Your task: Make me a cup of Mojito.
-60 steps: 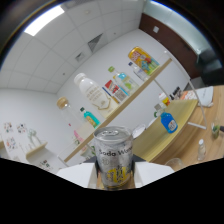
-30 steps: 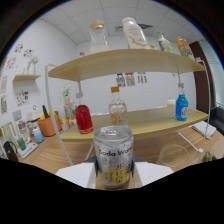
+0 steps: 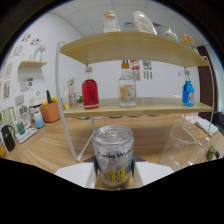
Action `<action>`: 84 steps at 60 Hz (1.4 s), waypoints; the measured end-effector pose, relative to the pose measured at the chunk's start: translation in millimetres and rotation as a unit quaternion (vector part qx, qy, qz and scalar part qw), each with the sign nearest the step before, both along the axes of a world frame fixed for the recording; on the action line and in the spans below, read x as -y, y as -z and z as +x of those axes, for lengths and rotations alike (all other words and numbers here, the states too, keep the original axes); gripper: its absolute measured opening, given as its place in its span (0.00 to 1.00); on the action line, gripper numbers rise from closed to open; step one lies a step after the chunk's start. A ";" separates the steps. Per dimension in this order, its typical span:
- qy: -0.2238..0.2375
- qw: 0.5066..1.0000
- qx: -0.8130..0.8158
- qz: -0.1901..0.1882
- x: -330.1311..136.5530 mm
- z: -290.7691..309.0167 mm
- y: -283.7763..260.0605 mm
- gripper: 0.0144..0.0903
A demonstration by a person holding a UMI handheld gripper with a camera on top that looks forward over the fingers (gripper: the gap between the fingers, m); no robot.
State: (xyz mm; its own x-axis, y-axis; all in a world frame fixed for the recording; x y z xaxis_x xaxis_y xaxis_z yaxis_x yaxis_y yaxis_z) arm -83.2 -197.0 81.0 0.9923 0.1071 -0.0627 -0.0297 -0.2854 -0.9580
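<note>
Can: a silver aluminium soda-water can with a yellow band [image 3: 113, 156] is standing upright between the fingers, its closed top facing up.
Fingers: the two pale fingers [image 3: 76, 175] are pressing against the can from either side, holding it above the wooden surface [image 3: 47, 145].
Glass: a clear empty drinking glass [image 3: 181, 146] is sitting just beside the can, on the surface.
Shelf: a two-tier wooden shelf on white wire legs [image 3: 145, 106] is standing beyond the can.
Bottles: a red-liquid bottle [image 3: 90, 89], a clear labelled bottle [image 3: 127, 88] and a blue bottle [image 3: 188, 89] are standing on the lower tier.
Pot: an orange pot [image 3: 50, 111] is resting further back.
</note>
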 end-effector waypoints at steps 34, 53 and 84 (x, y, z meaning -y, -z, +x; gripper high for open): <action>0.027 0.997 -0.007 -0.070 60.0 8.2 -51.3 0.93; 0.050 0.992 0.043 -0.104 131.5 42.4 -81.6 0.95; 0.068 0.988 0.047 -0.131 156.9 114.5 -81.8 0.94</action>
State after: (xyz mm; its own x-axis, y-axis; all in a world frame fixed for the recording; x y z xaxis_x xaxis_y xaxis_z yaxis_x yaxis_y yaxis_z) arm 31.3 -353.9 162.8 0.9991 -0.0345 0.0226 0.0012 -0.5242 -0.8516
